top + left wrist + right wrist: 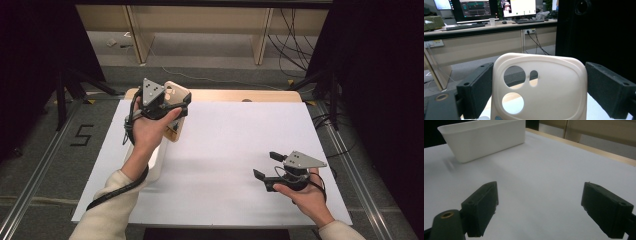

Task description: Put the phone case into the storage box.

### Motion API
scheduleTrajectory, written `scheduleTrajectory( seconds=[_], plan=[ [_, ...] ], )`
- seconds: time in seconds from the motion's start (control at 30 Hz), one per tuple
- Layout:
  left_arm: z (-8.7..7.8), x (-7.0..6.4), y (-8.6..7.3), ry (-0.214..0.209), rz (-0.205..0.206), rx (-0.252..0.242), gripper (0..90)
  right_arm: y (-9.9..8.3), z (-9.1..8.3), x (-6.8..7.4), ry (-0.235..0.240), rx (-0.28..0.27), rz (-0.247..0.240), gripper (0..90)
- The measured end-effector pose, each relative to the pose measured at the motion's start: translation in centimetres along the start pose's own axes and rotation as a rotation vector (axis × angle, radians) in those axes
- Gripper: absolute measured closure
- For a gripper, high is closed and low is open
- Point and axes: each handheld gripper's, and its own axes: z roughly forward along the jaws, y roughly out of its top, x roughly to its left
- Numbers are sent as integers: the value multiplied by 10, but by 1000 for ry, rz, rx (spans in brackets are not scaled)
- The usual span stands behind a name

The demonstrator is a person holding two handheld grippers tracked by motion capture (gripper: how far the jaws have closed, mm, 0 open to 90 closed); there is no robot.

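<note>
the left gripper [167, 107] holds the beige phone case [539, 87] between its jaws, lifted above the white bin [484, 137]; dropping it in seems left; the right gripper [267, 167] idles with jaws spread over the surface [230, 145].

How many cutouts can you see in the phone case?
3 in the phone case between the left gripper jaws: a large round one upper left, a small slot beside it, another round one below. More may sit below frame.
</note>
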Motion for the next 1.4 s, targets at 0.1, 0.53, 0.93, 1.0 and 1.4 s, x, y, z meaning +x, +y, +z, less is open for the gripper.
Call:
scheduleTrajectory(
  seconds=[0.1,0.53,0.93,1.0,1.4],
  plan=[
    [-1,2,0,7,-2,-1,113,0,0,0,-1,0,-2,152],
    [-3,10,2,36,-5,-9,113,0,0,0,1,0,-2,152],
    [-5,19,2,66,-8,-16,113,0,0,0,0,3,-3,152],
    [-6,21,2,72,-9,-15,113,0,0,0,1,2,-3,152],
    [-6,28,1,96,-14,-13,113,0,0,0,1,0,-1,152]
  ],
)
